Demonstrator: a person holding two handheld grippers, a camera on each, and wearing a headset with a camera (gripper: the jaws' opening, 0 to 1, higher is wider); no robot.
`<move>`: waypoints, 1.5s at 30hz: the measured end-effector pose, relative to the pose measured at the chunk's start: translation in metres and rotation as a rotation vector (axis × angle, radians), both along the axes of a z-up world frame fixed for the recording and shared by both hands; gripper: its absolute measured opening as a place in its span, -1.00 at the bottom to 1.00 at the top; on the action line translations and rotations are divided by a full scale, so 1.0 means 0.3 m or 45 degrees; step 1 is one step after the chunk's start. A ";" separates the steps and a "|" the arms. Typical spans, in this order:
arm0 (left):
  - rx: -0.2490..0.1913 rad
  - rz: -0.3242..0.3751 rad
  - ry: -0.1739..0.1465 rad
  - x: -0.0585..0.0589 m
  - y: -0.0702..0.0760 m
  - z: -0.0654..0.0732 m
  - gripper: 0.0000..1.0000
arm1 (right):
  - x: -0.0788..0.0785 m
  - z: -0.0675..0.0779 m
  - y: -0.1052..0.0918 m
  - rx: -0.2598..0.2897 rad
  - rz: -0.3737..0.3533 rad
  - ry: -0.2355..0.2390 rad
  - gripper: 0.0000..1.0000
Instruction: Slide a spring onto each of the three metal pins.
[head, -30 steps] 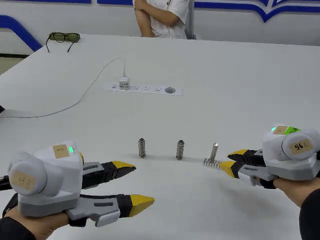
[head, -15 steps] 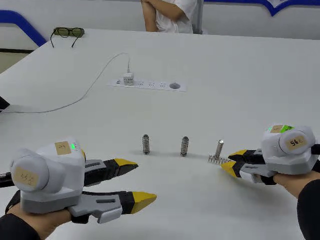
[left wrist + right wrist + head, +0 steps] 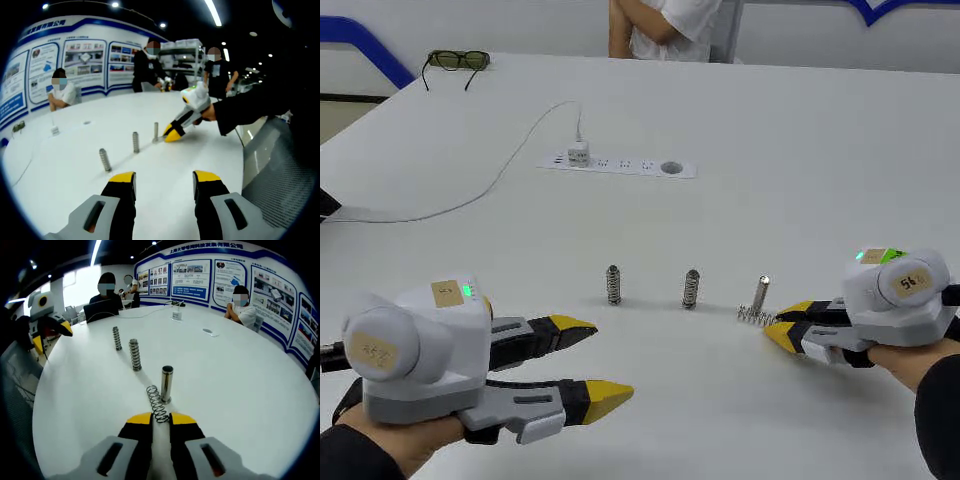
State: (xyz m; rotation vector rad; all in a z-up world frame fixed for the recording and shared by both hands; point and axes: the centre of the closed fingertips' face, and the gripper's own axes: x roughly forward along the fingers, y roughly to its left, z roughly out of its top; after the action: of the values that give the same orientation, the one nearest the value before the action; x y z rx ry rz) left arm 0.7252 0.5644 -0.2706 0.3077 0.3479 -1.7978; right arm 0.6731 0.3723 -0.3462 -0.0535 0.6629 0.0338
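Three upright metal pins stand in a row on the white table. The left pin (image 3: 613, 285) and the middle pin (image 3: 691, 289) each carry a spring. The right pin (image 3: 760, 294) (image 3: 166, 382) is bare. A loose spring (image 3: 752, 317) (image 3: 157, 402) lies on the table with its far end against that pin's base. My right gripper (image 3: 778, 320) (image 3: 161, 419) is low on the table, shut on the spring's near end. Well short of the pins, my left gripper (image 3: 600, 360) (image 3: 164, 182) stays open with nothing between its jaws.
A white power strip (image 3: 617, 165) with a plugged-in adapter and a cable running left lies beyond the pins. Dark glasses (image 3: 455, 60) rest at the far left corner. A person (image 3: 670, 25) sits at the table's far edge. Other people stand past the table in both gripper views.
The head camera has shifted a little, so the whole picture moved. Both grippers, the pins and the loose spring keep their places relative to each other.
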 end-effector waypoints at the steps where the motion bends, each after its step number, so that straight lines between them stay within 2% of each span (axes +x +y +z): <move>1: -0.001 0.000 0.001 0.000 0.000 0.000 -0.07 | -0.001 0.000 0.002 0.001 0.000 0.001 -0.73; 10: -0.005 -0.007 -0.002 0.000 -0.001 0.001 -0.08 | -0.012 0.012 0.013 -0.016 0.001 0.017 -0.76; 20: 0.012 -0.067 -0.035 -0.016 -0.014 -0.004 -0.08 | -0.030 0.050 0.040 -0.041 0.033 0.029 -0.76; 30: 0.013 -0.145 -0.087 -0.031 -0.060 0.014 -0.11 | -0.030 0.138 0.127 -0.063 0.138 0.014 -0.76; 38: 0.010 -0.219 -0.123 -0.066 -0.104 0.017 -0.14 | -0.025 0.202 0.240 -0.071 0.277 0.013 -0.76; 45: 0.010 -0.263 -0.144 -0.091 -0.118 0.011 -0.17 | -0.018 0.241 0.332 -0.070 0.390 0.017 -0.76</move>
State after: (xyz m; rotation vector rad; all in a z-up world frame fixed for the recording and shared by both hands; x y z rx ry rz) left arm 0.6977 0.5289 -0.2673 0.4626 0.2501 -1.9715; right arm 0.6677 0.4719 -0.2738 -0.2074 0.6642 0.3110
